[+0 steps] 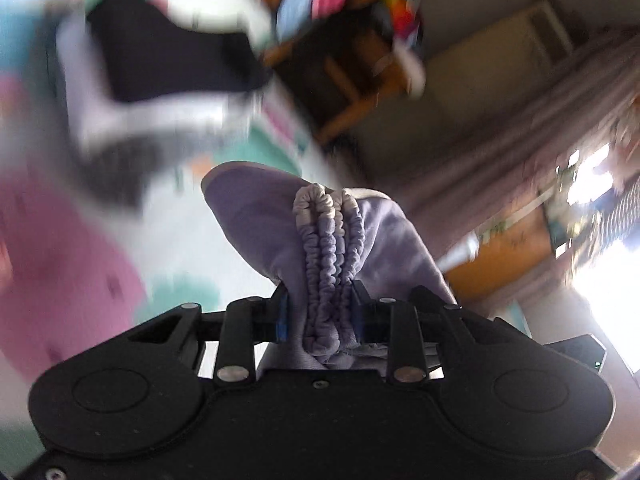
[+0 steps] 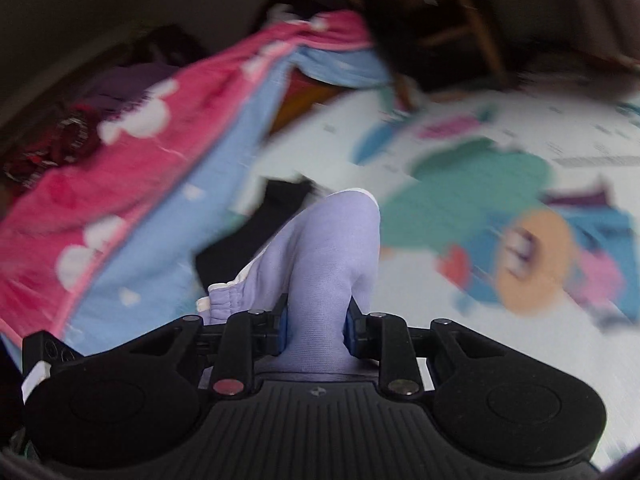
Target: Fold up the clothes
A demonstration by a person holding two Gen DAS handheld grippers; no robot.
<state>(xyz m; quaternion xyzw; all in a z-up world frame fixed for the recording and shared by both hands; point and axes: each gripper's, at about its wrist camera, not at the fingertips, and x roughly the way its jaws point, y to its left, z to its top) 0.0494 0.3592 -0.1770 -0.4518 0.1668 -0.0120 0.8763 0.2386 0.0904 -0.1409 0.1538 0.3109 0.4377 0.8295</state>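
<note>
Jaws, left wrist view: we are seeing the left gripper (image 1: 320, 312) clenching the lilac garment (image 1: 264, 216) between its two blue-padded fingers (image 1: 283, 312).
Garment, left wrist view: we are counting one lilac piece; its gathered elastic band (image 1: 328, 248) is bunching into several ridges between the pads, with a paler edge at the top, and smooth cloth is draping off to both sides.
Where it is: it is hanging in the grip above the printed bed sheet (image 1: 176, 248).
Other things, left wrist view: we are making out one pink cloth (image 1: 52, 264) at the left, one black-and-white garment (image 1: 160, 52) further off, and one wooden chair (image 1: 360, 72); all are blurring.

Jaws, right wrist view: we are seeing the right gripper (image 2: 314, 328) gripping a smooth fold of the same lilac garment (image 2: 336, 248).
Garment, right wrist view: the cloth is rising in one rounded hump ahead of the fingers, and a gathered bit of waistband (image 2: 224, 300) is showing just left of the left finger.
Other things, right wrist view: we are counting one pink-and-blue blanket (image 2: 132, 168) with white shapes at the left, one dark garment (image 2: 236, 240) behind the lilac one, and the sheet (image 2: 460, 184) with its coloured prints to the right.
</note>
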